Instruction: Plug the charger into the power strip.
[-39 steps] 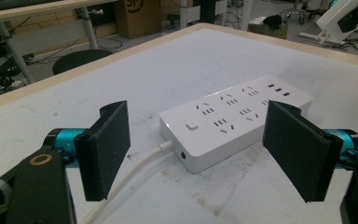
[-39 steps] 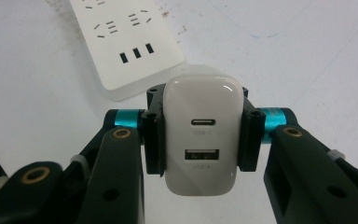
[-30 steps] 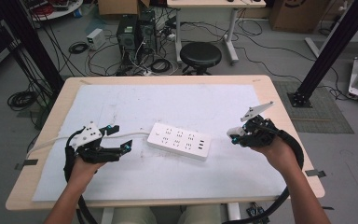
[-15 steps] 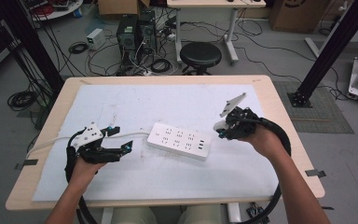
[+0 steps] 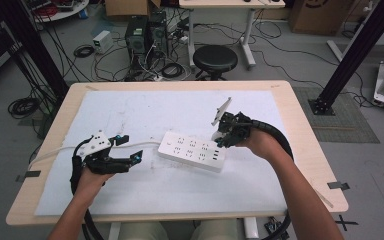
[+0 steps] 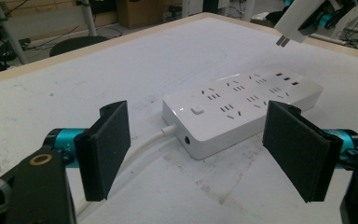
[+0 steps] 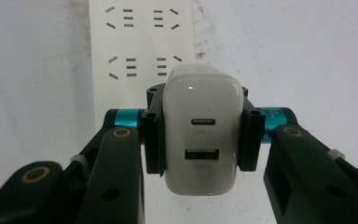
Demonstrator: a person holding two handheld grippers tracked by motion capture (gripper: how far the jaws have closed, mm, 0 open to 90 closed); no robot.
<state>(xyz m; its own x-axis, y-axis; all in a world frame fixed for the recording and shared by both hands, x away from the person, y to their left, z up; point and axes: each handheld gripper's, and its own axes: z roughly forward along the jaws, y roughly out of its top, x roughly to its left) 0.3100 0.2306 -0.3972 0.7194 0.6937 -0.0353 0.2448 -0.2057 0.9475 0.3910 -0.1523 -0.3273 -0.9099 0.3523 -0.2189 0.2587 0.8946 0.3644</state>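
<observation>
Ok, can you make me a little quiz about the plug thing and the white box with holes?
1. True or false: the right gripper holds a white charger.
2. Are the left gripper's jaws open or shut?
3. The charger hangs over which thing? A) the power strip B) the stool C) the floor

Key: 1 true. 2 open, with nothing between them. 3 A, over the end of the power strip away from its cord.

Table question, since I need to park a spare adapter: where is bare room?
The white mat lies bare behind the power strip, toward the far edge, and along the near edge between the forearms. It is crowded midway, where the left gripper, strip and right gripper line up.
</observation>
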